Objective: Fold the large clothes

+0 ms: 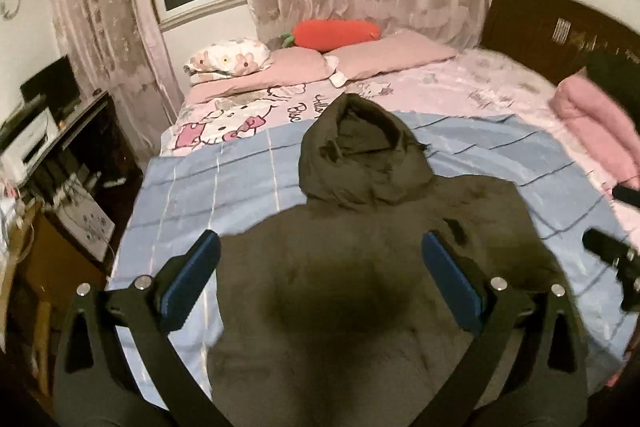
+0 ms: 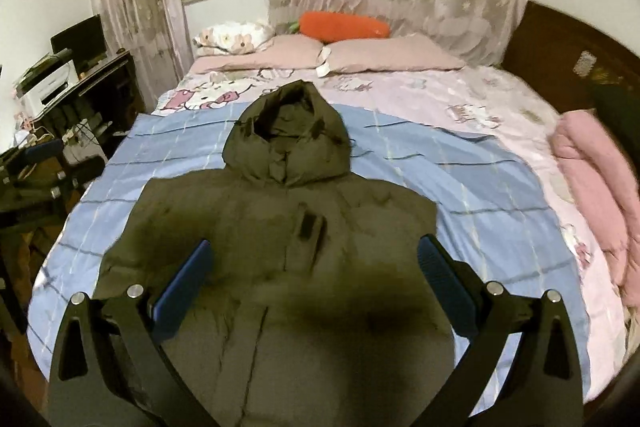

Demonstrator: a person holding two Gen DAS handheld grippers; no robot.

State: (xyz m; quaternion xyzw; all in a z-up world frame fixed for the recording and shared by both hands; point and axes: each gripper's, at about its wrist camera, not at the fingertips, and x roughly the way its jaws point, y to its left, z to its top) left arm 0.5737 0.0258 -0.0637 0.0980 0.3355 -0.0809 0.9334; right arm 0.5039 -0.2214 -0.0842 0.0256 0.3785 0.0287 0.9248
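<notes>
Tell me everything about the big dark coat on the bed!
The coat is dark olive, puffy and soft-looking. It lies flat, front up, on a blue checked sheet, hood pointing toward the pillows. A dark patch sits on its chest. Both sleeves look tucked in. Both claws are open above it, not touching.

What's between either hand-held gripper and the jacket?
Nothing visible. The dark hooded jacket lies flat on the blue sheet. The left hand-held gripper and right hand-held gripper are both open above it, with no object in between.
</notes>
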